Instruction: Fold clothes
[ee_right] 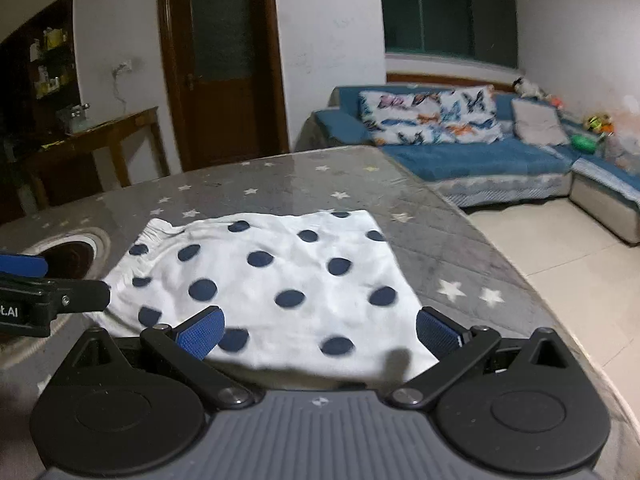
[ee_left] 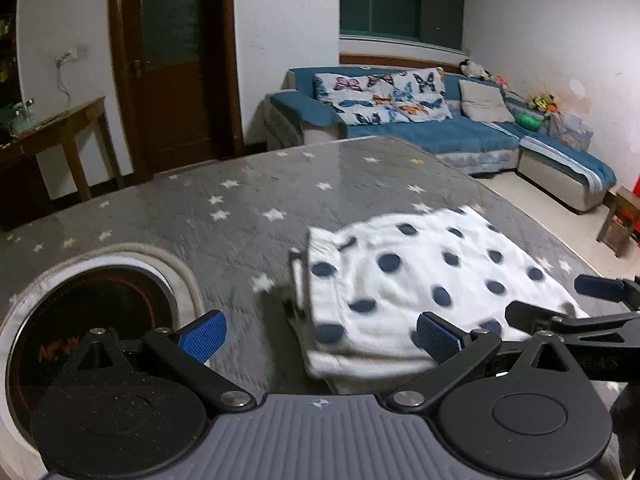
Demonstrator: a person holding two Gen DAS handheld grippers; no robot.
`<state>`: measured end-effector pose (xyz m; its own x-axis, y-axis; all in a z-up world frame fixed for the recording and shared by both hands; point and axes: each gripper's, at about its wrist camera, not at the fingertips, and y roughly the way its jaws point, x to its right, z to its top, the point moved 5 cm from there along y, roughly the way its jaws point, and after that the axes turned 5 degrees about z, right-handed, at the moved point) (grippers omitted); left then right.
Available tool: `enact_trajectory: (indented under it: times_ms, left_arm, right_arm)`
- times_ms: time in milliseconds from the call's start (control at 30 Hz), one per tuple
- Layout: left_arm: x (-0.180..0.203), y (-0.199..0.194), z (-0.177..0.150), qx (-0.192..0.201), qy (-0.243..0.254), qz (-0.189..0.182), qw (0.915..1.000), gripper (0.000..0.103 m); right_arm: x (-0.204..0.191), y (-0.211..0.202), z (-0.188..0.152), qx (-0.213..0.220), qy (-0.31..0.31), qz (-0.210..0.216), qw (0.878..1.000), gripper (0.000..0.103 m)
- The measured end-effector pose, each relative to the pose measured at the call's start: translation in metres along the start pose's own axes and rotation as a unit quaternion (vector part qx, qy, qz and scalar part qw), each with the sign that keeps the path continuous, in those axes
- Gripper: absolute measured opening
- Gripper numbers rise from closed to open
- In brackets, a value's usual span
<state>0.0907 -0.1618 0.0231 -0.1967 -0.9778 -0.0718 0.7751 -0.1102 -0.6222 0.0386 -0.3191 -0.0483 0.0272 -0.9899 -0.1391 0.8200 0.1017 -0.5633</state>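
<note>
Both tools hang wide apart, empty: the left gripper (ee_left: 320, 340) sits off the polka-dot garment (ee_right: 264, 280)'s left edge, while the right gripper (ee_right: 318, 334) is square over its near hem (closer, I'd say), cloth lying folded flat on the starry table (ee_right: 280, 180), longer side to side.

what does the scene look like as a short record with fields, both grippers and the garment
garment: white cloth with dark blue dots, folded, lying flat
surface: grey star-print table
left gripper: open, empty, above the cloth's left edge
right gripper: open, empty, above the cloth's near edge
contact: neither gripper grips the cloth
table feature: round hole left of the cloth
background: blue sofa, butterfly pillows, brown door
</note>
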Motion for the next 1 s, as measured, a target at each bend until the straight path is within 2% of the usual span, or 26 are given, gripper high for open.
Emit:
enact_trajectory:
  times_ms: [200,433,667,900,1000]
  left_arm:
    - [-0.005,0.032,0.002,-0.026,-0.004,0.023,0.9994,0.103]
    - [-0.018,0.049,-0.010,-0.052,-0.014,0.035,0.9979,0.103]
    - [-0.019,0.043,0.002,-0.038,-0.020,0.038,0.9983,0.103]
    - [-0.019,0.057,-0.001,-0.053,-0.015,0.047,0.9973,0.103]
    - [-0.020,0.058,-0.002,-0.055,-0.016,0.047,0.9972,0.103]
  right_arm:
    - [-0.003,0.035,0.000,-0.037,-0.013,0.009,0.999,0.103]
    - [0.008,0.041,-0.005,-0.054,-0.009,0.001,0.998,0.103]
    - [0.016,0.038,0.026,-0.029,-0.005,0.011,1.000,0.103]
    - [0.019,0.078,0.049,-0.040,0.014,0.042,0.998,0.098]
    - [0.018,0.098,0.049,-0.058,0.008,0.038,0.998,0.095]
